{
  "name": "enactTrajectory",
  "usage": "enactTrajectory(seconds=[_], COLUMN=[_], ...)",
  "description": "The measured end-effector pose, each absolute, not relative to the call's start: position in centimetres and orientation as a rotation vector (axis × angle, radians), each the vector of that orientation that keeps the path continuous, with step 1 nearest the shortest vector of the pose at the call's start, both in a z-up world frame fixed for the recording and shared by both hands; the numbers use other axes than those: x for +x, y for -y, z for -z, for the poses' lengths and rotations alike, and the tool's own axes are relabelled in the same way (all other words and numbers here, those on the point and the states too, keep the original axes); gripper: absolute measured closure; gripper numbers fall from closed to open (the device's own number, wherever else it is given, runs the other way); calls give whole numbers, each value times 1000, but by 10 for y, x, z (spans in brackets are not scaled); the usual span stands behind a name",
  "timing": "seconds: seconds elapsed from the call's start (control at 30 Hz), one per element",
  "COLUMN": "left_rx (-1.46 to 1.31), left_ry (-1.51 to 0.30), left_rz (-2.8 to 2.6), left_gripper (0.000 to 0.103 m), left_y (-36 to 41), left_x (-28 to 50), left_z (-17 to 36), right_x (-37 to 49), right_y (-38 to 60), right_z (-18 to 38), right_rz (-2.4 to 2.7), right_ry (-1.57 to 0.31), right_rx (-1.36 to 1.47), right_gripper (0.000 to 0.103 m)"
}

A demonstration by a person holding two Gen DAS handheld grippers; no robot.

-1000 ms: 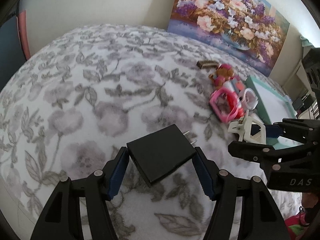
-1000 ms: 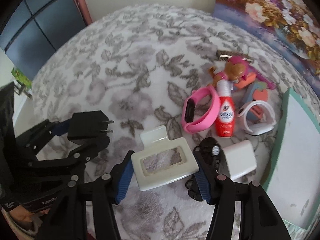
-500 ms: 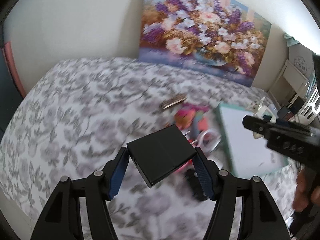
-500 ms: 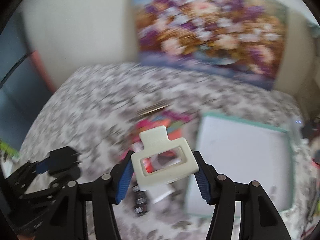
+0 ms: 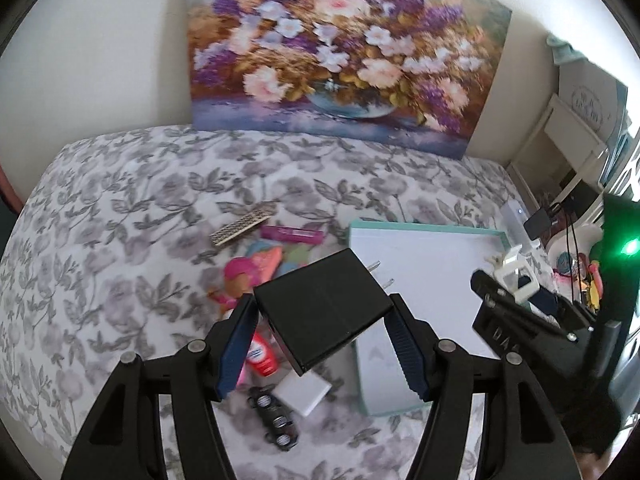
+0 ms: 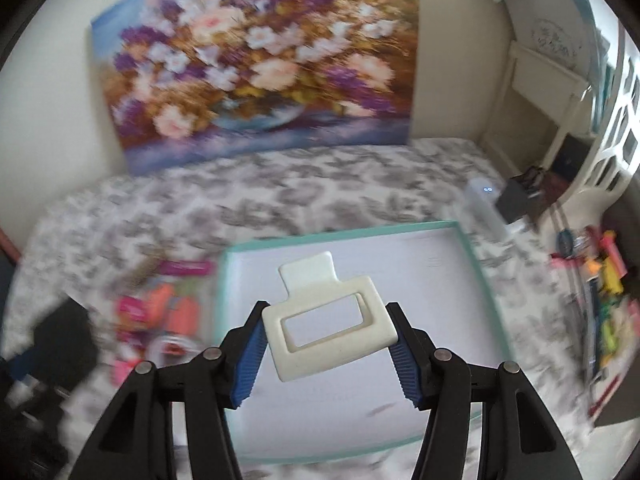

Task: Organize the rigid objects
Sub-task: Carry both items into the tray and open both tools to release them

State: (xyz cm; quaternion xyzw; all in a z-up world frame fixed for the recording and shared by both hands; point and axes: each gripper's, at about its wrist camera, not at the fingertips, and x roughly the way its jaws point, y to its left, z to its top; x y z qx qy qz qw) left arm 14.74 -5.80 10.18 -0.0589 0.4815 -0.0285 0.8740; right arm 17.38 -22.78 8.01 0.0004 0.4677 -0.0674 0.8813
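Left gripper [image 5: 324, 338] is clamped on a black rectangular plug-in power adapter [image 5: 324, 312], its metal prongs pointing far-right, held up over the near-left corner of the shallow white tray with a teal rim [image 5: 424, 229]. Right gripper [image 6: 326, 350] pinches a cream plastic rectangular frame with a tab [image 6: 326, 320] and carries it above that same tray [image 6: 476, 276]. Down on the grey floral bedspread [image 5: 132, 216], left of the tray, sits a pile of small things: a red squeeze tube [image 5: 262, 354], a black car key fob [image 5: 276, 420], a white block [image 5: 302, 394]. Far behind, a flower painting [image 5: 344, 52] leans on the wall.
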Motion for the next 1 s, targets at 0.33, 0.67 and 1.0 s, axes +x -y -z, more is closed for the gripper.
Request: enactTrajectory(seconds=[0.33, 0.67, 1.0], left_rx=[-155, -154, -114], left_ry=[-1088, -1107, -1128], left_rz=[93, 127, 117], left_gripper=[36, 36, 36], left_y=[128, 171, 168], left_x=[182, 191, 187], left_z=[-67, -32, -17], right_x=[181, 177, 174], right_y=[308, 338, 335], right_z=[-26, 2, 5], right_rz=[315, 363, 337], right_ry=[-1069, -1147, -1167], right_rx=[22, 87, 91], right_gripper=[43, 43, 42])
